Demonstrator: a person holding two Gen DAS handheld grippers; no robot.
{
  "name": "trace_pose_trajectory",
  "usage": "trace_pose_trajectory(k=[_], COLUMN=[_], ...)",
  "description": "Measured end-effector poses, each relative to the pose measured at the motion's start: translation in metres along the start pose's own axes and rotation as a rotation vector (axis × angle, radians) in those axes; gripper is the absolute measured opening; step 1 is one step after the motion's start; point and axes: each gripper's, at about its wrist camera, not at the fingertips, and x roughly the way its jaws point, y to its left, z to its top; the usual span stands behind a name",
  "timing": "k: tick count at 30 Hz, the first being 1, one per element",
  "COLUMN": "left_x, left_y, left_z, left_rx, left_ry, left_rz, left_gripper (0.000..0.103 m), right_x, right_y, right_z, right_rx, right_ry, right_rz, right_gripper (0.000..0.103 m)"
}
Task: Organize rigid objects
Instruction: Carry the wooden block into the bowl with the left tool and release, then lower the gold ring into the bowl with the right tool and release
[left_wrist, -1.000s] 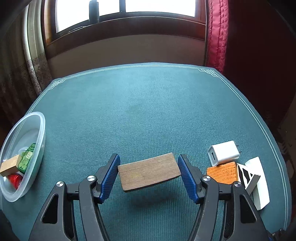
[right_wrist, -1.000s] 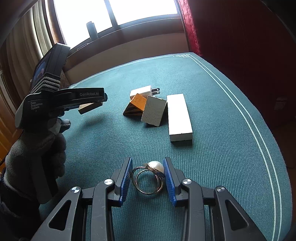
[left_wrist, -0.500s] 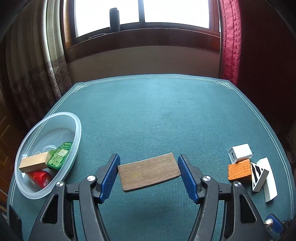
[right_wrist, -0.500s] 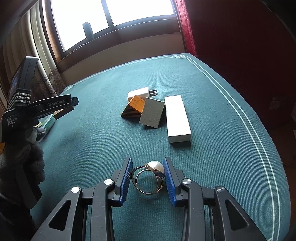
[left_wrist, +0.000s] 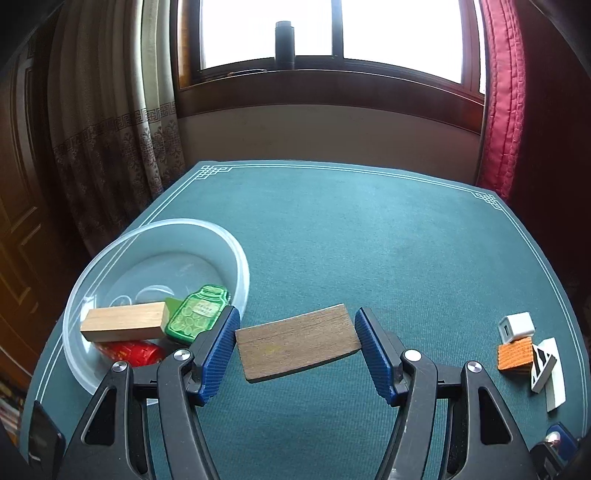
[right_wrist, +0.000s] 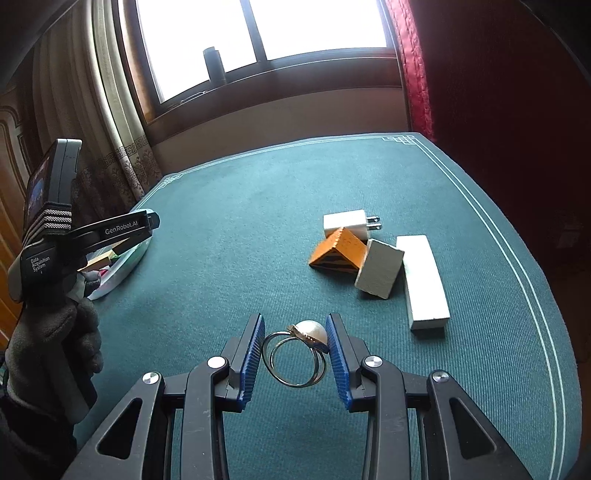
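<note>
Two curtains frame the window: patterned beige at left, red at right. On the green felt table (left_wrist: 332, 240), a clear bowl (left_wrist: 236, 258) sits left; the left gripper (left_wrist: 295, 347) clamps a wooden slab (left_wrist: 297, 345) beside it; the right gripper (right_wrist: 295, 350) pinches a pearl ring (right_wrist: 295, 354).

Both handheld grippers are black plastic frames with triangular cut-outs, silver screw heads at the pivots and blue ribbed pads on the jaws: the left gripper (left_wrist: 297, 349) and the right gripper (right_wrist: 295, 350). The left one's side reads "GenRobot.AI" and "Data Acquisition System". A grey fleece glove (right_wrist: 55, 343) covers the hand gripping it.
</note>
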Motion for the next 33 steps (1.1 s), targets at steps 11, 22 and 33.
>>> trace_pose_trajectory(k=[11, 22, 33], left_x=[0.006, 0.017, 0.017], left_y=[0.068, 0.118, 0.133], left_z=[0.014, 0.022, 0.018], left_rx=[-0.122, -0.209, -0.275], left_ry=[-0.022, -0.026, -0.022], left_rz=[0.097, 0.195, 0.228], left_gripper=[0.066, 0.067, 0.085], right_x=[0.013, 0.026, 0.038], right_y=[0.033, 0.052, 0.082], right_z=[0.018, 0.030, 0.054], right_rx=[-0.043, -0.058, -0.090], right_ry=[-0.007, 0.006, -0.012], right_rz=[0.056, 0.090, 0.137], right_gripper=[0.037, 0.037, 0.037])
